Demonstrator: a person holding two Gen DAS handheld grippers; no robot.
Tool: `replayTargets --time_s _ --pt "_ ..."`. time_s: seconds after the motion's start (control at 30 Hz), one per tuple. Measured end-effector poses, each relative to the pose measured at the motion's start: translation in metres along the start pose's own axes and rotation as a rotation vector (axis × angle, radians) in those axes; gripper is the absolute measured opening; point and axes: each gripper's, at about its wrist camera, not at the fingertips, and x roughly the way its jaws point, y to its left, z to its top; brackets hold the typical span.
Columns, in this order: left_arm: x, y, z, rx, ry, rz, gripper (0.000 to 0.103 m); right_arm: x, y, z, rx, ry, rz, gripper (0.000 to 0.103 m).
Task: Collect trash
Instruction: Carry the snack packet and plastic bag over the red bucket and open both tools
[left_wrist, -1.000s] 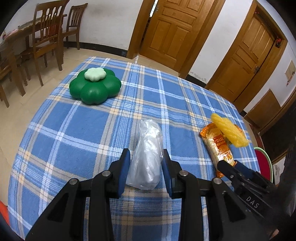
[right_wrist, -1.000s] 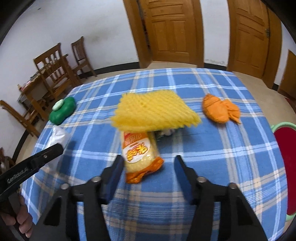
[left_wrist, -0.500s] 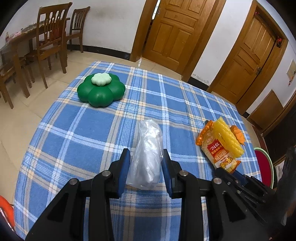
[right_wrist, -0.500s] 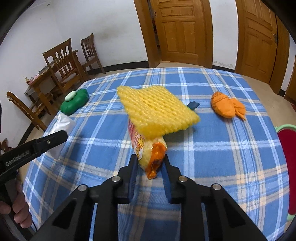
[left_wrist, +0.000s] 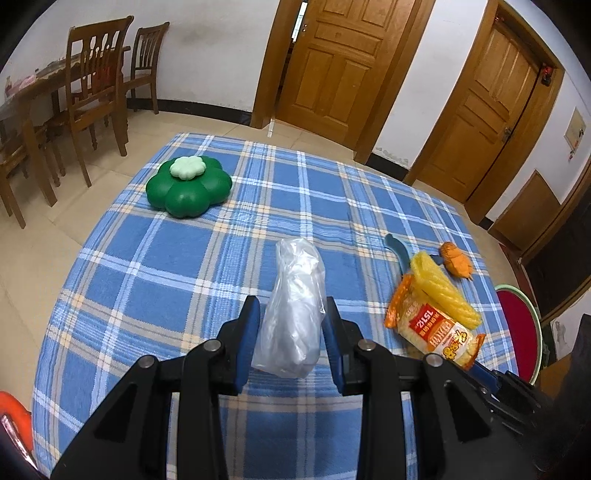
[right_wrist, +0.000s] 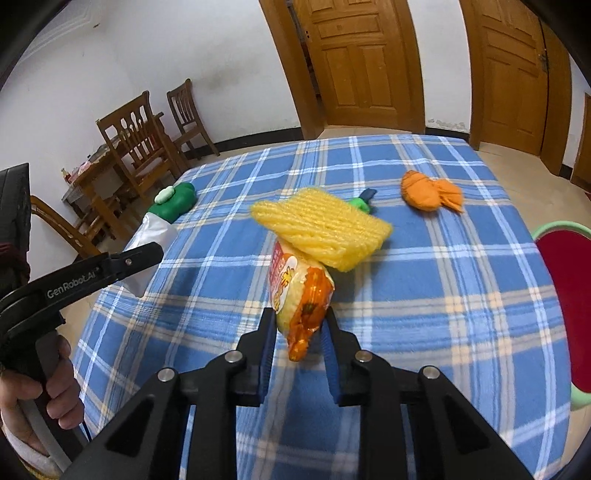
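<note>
Left tool (left_wrist: 291, 332): my fingers clamp the crumpled clear plastic bag (left_wrist: 293, 308), held above the bench (left_wrist: 147, 280).
Right tool (right_wrist: 298, 334): closed on the orange end of the snack packet (right_wrist: 299, 291), lifted off the cloth.
Yellow foam net (right_wrist: 325, 229): lying across the packet's far end.
Orange peel (right_wrist: 428, 190): on the bench, well beyond.
Green flower-shaped box (left_wrist: 188, 186): far left of the bench.

— Anything obscured?

— The blue tool (right_wrist: 366, 194) lies half behind the yellow foam net (right_wrist: 321, 225); its shape cannot be told. The red stool (right_wrist: 567, 258) is cut by the frame edge.

— Print on the snack packet (left_wrist: 434, 330)?

— Too small to read.
</note>
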Motion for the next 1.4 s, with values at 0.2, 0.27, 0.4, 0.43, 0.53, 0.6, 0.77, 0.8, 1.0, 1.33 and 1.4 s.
replayTargets --time_s 0.2,0.27,0.4,0.43,0.53,0.6,0.77,0.8,1.0,1.33,1.4 --pt "-0.006 -0.01 -0.002 0.021 -0.005 -0.005 0.034 -0.017 -0.009 -0.005 0.024 -0.025 0.006 0.026" --pt "-0.008 -0.014 -0.003 0.028 -0.005 -0.008 0.034 -0.023 -0.012 -0.008 0.031 -0.034 0.007 0.026" --pt "-0.01 -0.022 -0.005 0.045 -0.004 -0.017 0.034 -0.037 -0.018 -0.011 0.051 -0.055 0.008 0.026" --pt "-0.011 -0.025 -0.005 0.051 -0.004 -0.02 0.034 -0.04 -0.02 -0.011 0.058 -0.061 0.009 0.026" --pt "-0.013 -0.033 -0.006 0.068 -0.002 -0.03 0.034 -0.051 -0.026 -0.012 0.072 -0.083 0.008 0.025" --pt "-0.014 -0.038 -0.007 0.078 -0.002 -0.036 0.034 -0.059 -0.031 -0.013 0.081 -0.1 0.005 0.025" --pt "-0.017 -0.052 -0.01 0.101 0.005 -0.058 0.034 -0.074 -0.042 -0.014 0.105 -0.133 0.005 0.025" --pt "-0.017 -0.055 -0.01 0.108 0.006 -0.061 0.034 -0.077 -0.043 -0.014 0.11 -0.139 0.006 0.025" --pt "-0.02 -0.075 -0.011 0.145 0.016 -0.094 0.034 -0.095 -0.06 -0.016 0.148 -0.182 -0.008 0.025" --pt "-0.017 -0.122 -0.012 0.228 0.049 -0.17 0.034 -0.118 -0.1 -0.02 0.247 -0.235 -0.064 0.025" --pt "-0.016 -0.131 -0.014 0.247 0.055 -0.181 0.034 -0.122 -0.11 -0.021 0.266 -0.243 -0.079 0.025"
